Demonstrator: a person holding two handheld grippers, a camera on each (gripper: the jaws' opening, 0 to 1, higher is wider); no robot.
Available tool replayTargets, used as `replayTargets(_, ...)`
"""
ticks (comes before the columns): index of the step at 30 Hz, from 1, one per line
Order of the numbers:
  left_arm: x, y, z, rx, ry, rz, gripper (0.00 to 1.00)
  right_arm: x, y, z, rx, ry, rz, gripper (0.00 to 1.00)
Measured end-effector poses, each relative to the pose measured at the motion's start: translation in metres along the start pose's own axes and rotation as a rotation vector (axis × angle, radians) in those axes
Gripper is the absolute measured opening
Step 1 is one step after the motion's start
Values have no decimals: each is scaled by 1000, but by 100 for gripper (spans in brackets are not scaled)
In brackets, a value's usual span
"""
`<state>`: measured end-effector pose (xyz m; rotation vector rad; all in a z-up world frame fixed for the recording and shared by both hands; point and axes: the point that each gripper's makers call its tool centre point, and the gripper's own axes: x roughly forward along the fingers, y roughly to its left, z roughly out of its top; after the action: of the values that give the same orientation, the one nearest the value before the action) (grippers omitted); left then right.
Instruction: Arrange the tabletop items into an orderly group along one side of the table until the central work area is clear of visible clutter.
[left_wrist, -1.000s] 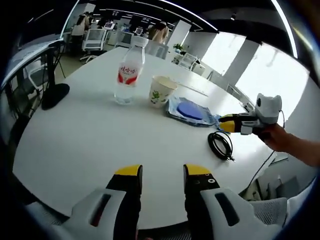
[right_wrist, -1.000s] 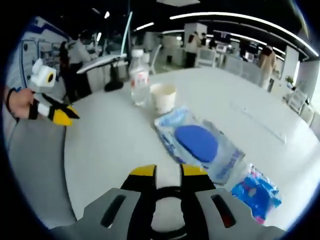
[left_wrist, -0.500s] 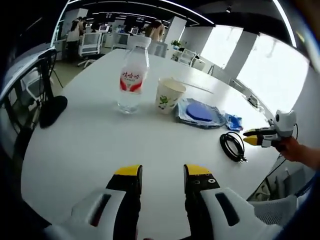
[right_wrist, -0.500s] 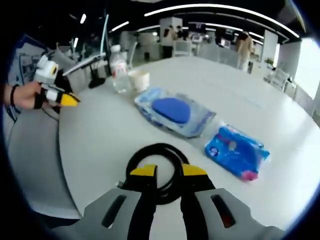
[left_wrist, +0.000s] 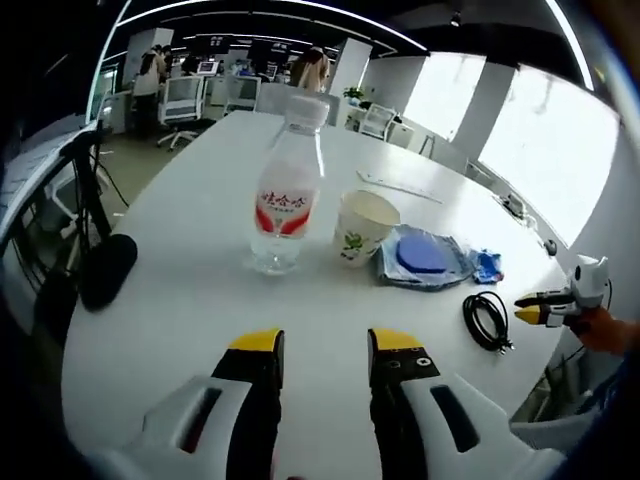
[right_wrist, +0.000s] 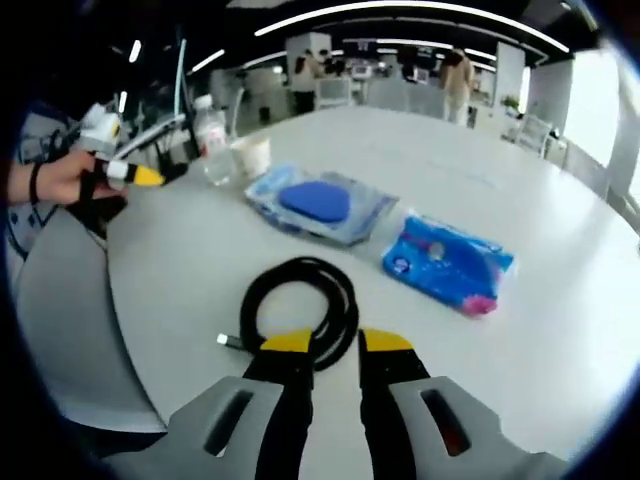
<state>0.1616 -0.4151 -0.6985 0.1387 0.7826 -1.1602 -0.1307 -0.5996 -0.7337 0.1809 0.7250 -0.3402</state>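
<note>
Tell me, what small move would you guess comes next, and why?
Probably the right gripper eases forward and closes on the coiled black cable. Its jaws stand parted just short of the coil, which lies loose, apart from the blue packet.

Daylight pours in from the big windows (left_wrist: 520, 120), blowing them out to white, and ceiling strip lights (right_wrist: 400, 10) add glare. The white counter (left_wrist: 200, 300) is bright with soft shadows. Edges bend strongly; the far office is soft.
</note>
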Motion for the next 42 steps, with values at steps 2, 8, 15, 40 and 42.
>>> replayTargets(2,1,0,2,8,3,-1,32,-1,-1,-3,10,3,-7,14)
replayTargets(8,6,3,16,-14,-17,1,32,-4,-8,-4,78,-17,-33,14)
replayTargets(15,16,6,33,-27,-41,11,33,-6,-11,-13,158,-25,-67,15)
replayTargets(40,49,27,84,31,-65,43,37,1,-1,-14,296,-56,-81,15)
replayTargets(42,50,27,84,37,-60,39,37,2,0,-14,297,-54,-82,15)
